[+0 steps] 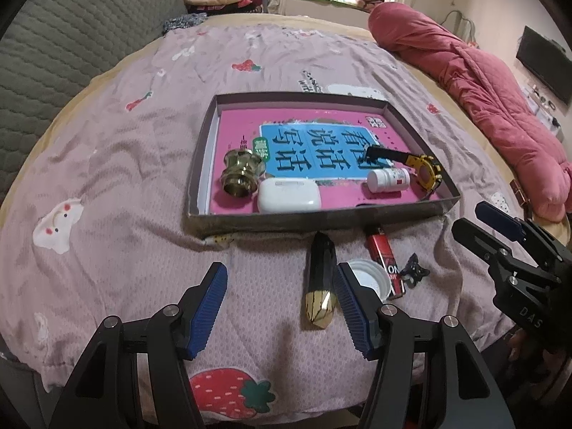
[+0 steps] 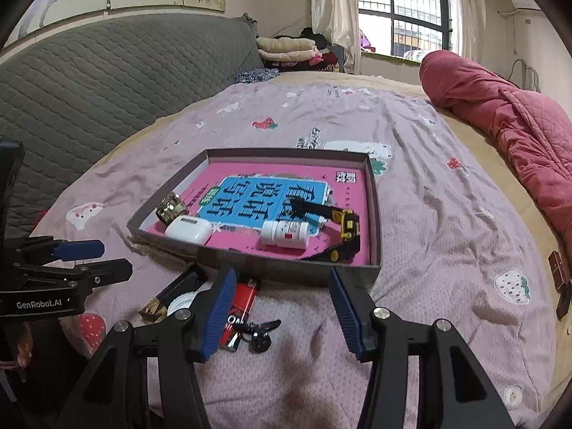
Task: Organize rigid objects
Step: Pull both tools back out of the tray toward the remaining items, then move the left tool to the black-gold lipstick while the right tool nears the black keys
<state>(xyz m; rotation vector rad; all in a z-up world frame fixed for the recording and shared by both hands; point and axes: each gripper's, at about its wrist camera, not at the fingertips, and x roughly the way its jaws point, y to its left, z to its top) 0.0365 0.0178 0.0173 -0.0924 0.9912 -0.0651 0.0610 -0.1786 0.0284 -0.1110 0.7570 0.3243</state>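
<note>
I have both pairs of tongs over the near edge of the bed, whose pinkish strawberry-print quilt (image 1: 118, 164) carries everything.

Going from the left: my left tongs (image 1: 282, 309) stand open and empty, tilted down toward the loose items, so that the black faceted stick with a gold tip (image 1: 319, 279) lies just inside the right-hand pad. It is not gripped. Just right of it sit a white round plastic lid (image 1: 370, 279), a red and black cigarette lighter (image 1: 384, 261) and a small black hair claw (image 1: 414, 271), crowded close together; I judge the lid would get in the way of a clean close on the stick.

Beyond them is the shallow grey cardboard box tray (image 1: 321, 220), lined with a pink and blue book, clearly the collecting place. It already holds a brass knob (image 1: 241, 175), a white earbud case (image 1: 289, 195), a white pill bottle (image 1: 388, 180) and a yellow and black wristwatch (image 1: 425, 171), all along its near side.

My right tongs (image 2: 282, 309) are also open and empty, with the lighter and claw by the left pad. The tray's near wall stands between the loose items and their destination. A rolled red quilted duvet (image 1: 482, 96) lies well apart at the right.
</note>
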